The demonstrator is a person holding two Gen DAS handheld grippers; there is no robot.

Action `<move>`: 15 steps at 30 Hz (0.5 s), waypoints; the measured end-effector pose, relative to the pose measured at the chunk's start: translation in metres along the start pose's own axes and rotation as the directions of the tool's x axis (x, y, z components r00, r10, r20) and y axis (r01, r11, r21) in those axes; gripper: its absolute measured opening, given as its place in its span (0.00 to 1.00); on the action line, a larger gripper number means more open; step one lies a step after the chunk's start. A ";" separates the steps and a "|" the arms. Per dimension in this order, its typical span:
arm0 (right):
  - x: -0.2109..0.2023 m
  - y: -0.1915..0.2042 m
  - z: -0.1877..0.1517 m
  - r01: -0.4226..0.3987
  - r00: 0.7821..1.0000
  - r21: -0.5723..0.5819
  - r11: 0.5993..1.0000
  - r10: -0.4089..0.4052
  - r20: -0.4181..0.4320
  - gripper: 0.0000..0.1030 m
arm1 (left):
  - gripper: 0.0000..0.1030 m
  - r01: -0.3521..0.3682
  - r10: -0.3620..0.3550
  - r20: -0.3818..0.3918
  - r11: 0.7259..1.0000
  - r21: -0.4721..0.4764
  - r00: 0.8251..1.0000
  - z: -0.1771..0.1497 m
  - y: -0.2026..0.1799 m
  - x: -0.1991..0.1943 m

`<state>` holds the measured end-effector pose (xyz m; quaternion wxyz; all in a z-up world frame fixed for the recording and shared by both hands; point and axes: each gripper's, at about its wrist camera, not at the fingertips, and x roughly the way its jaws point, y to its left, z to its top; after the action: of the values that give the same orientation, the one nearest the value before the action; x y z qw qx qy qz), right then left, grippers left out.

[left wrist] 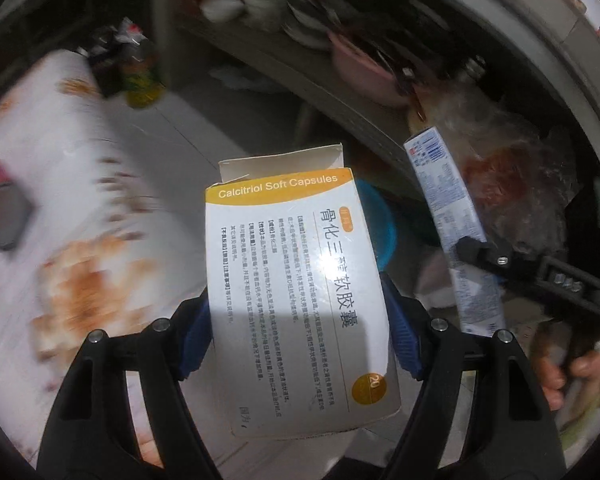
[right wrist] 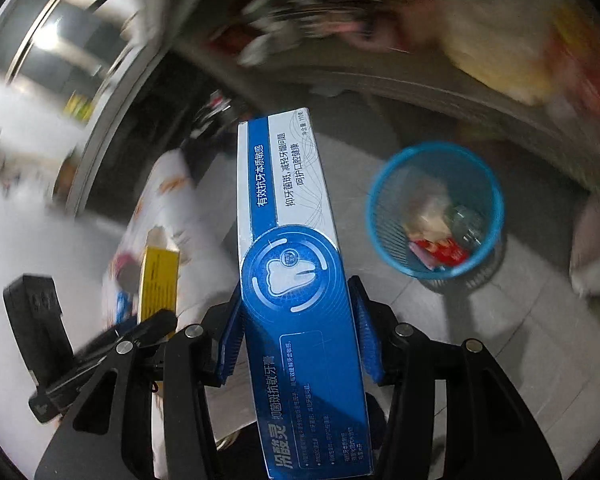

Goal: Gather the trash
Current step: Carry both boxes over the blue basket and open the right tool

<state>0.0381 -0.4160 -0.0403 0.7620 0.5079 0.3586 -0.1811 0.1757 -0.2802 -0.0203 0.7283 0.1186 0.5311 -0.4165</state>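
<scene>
The left gripper (left wrist: 296, 320) squeezes a white and yellow capsule box (left wrist: 300, 300) between its blue pads, jaws set wide around it, above the floor beside a flowery table (left wrist: 60, 184). The right gripper (right wrist: 298, 332) has its jaws partway closed tight on a long blue toothpaste box (right wrist: 296, 280). To its right a blue mesh bin (right wrist: 496, 200) stands on the grey floor with some trash inside.
</scene>
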 end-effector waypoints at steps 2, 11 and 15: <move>0.013 -0.032 0.008 -0.014 1.000 0.103 0.995 0.015 -0.009 0.46 | 0.69 0.028 -0.028 -0.058 1.000 0.001 0.998 0.012 -0.012 0.027; 0.084 -0.123 0.034 -0.050 0.996 0.418 0.907 0.075 -0.043 0.46 | 0.69 -0.019 0.030 -0.179 0.998 0.063 0.983 0.052 -0.044 0.119; 0.112 -0.144 0.049 -0.044 0.997 0.474 0.879 0.067 -0.031 0.48 | 0.69 -0.015 0.023 -0.193 0.999 0.043 0.981 0.070 -0.048 0.146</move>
<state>0.0396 -0.5104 -0.2035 0.6116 0.6925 0.3065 -0.2292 0.2008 -0.4233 -0.1067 0.6746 0.1784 0.5894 -0.4071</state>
